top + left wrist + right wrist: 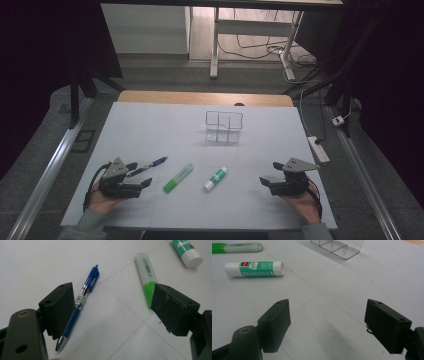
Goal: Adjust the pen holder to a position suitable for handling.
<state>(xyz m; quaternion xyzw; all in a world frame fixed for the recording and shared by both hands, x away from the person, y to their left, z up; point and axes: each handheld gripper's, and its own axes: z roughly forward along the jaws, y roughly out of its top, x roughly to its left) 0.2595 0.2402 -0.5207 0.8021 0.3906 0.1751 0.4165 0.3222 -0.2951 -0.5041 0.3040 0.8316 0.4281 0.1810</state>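
The high view looks forward and down from above the person's side, taking in the whole white surface (150,130) from some way off. The left gripper view rides low on the left tool (112,307), close to the surface, facing the blue pen (82,298) and the green highlighter (147,275). The right gripper view sits equally low on the right tool (327,322), facing across toward the clear organizer (339,247). Both gripper views share the glue stick (254,268) and the highlighter; the high view takes in all of these.
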